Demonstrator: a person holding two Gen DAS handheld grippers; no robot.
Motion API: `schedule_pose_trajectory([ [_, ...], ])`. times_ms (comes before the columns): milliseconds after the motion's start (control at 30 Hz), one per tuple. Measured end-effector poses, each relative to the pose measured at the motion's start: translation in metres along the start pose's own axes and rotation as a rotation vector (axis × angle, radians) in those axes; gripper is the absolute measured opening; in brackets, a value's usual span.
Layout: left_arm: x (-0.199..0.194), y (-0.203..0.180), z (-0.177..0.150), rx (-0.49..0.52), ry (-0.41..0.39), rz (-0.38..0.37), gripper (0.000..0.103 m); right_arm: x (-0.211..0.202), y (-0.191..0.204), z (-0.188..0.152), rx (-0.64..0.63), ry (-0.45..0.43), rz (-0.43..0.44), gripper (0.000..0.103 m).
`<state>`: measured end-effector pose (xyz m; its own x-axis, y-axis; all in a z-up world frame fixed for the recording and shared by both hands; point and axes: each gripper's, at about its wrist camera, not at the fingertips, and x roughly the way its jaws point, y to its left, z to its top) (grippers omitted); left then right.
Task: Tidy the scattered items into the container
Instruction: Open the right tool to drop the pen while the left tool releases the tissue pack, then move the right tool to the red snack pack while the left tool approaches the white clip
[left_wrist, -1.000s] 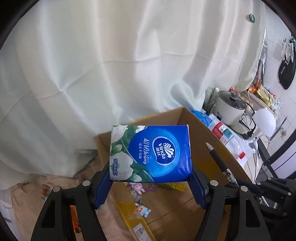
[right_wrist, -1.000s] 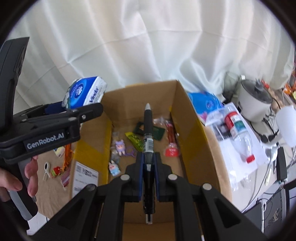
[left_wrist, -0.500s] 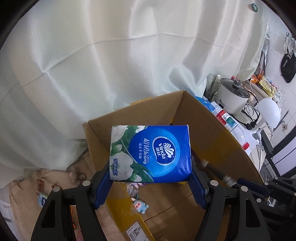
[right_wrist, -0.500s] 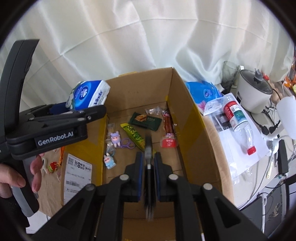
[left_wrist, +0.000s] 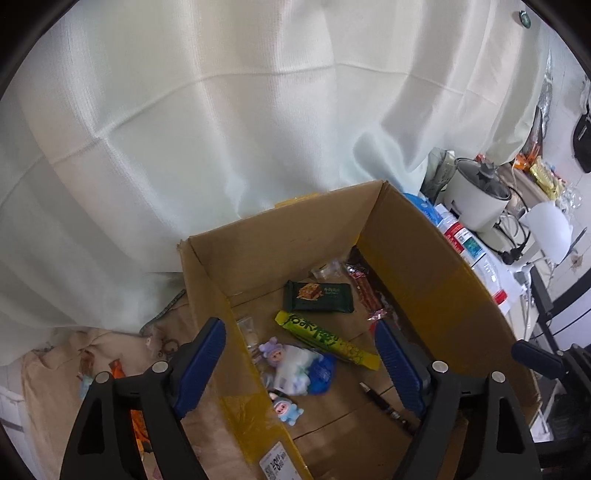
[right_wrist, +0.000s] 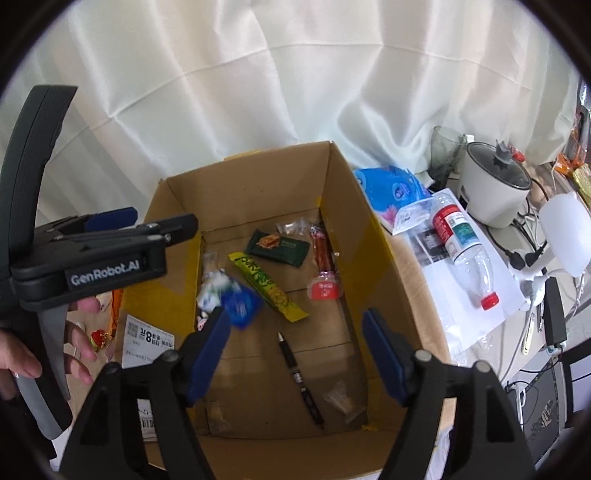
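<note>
1. Both my claws, left gripper (left_wrist: 299, 358) and right gripper (right_wrist: 295, 350), hang spread and empty above the cardboard box (right_wrist: 362, 206).
2. Tissue pack (right_wrist: 236, 299) (blurred) and pen (right_wrist: 299, 376) lie inside; I lift straight clear of the walls.

Blurred tissue pack (left_wrist: 306, 371) inside open box (left_wrist: 424, 266)

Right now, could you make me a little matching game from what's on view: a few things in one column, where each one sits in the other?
Things:
1. black pen
2. plastic bottle
3. dark green snack packet
4. rice cooker

Places:
A. lying on white paper, right of the cardboard box
B. box floor, towards the far wall
C. box floor, near end
D. standing beyond the bottle, by the curtain

Pairs: 1-C, 2-A, 3-B, 4-D
</note>
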<state>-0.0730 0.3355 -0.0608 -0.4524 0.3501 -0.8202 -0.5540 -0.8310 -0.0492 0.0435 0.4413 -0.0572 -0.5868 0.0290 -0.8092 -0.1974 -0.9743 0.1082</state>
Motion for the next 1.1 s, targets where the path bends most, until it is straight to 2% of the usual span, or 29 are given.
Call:
schedule_pose_trajectory([
  [333,-0.007,0.005,-0.002,-0.001,-0.003,0.011,0.084,-0.008,0.005,0.003,-0.006,-0.024,-0.001,0.078],
  [533,-0.021,0.026,-0.015,-0.013,0.006,0.008,0.084,-0.012,0.026,0.008,-0.051,-0.041,0.022,0.078],
  [867,-0.064,0.122,-0.059,-0.14,-0.03,0.123,0.084,-0.019,0.107,0.019,-0.183,-0.083,0.111,0.078],
  [1100,-0.091,0.202,-0.103,-0.28,-0.023,0.229,0.084,-0.017,0.178,0.02,-0.291,-0.085,0.2,0.078],
])
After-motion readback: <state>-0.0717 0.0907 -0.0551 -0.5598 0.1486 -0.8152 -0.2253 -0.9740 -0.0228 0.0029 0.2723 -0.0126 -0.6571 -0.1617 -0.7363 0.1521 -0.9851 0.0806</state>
